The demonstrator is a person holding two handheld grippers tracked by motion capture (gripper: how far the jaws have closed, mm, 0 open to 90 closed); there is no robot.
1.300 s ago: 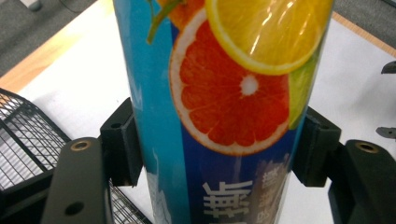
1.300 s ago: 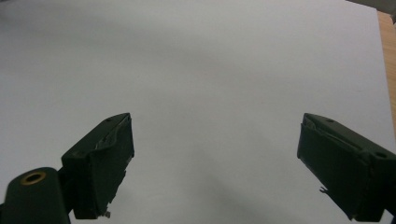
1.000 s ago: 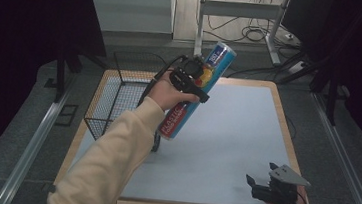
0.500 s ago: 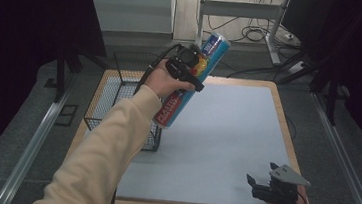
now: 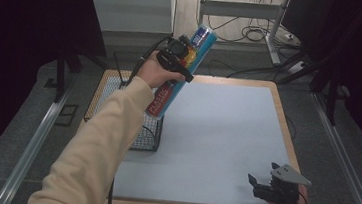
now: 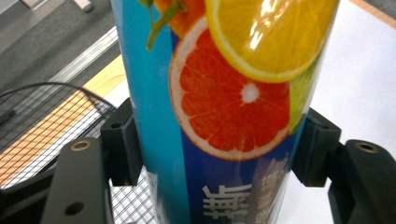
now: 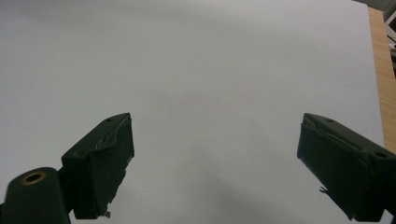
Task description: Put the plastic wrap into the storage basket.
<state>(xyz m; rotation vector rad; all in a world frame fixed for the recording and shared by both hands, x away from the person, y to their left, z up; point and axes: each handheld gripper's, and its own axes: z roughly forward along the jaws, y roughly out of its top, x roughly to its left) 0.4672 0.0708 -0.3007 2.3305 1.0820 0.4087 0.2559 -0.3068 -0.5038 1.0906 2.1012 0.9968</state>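
Left tool (image 5: 177, 57) clenched on the can (image 5: 182, 72), a tall blue cylinder with citrus print. In the left gripper view both jaws press its sides, one each side, orange-slice print (image 6: 233, 105) between them; grip looks square and firm. The grip sits above the can's middle, so more of the can hangs below the tool than stands above it.

Can is off the worktop (image 5: 216, 135), held in the air, tilted: top end leans up and away toward the far edge, bottom end points down and back toward the person. Long axis is diagonal, not upright.

The key relation: the wire basket (image 5: 139, 123) lies below and to the left of the tool, at the worktop's left edge. The can's lower end hangs roughly over the basket's right rim. In the left gripper view the basket mesh (image 6: 51, 121) shows left of the can and under it.

Likely next move: carry left and lower into the basket. With the can long and tilted, its low end could catch the rim.

Right tool (image 5: 274, 186) released, jaws wide apart, nothing between them, resting low at the near right corner of the worktop, well apart from can and basket. Left hand is far the nearer one.
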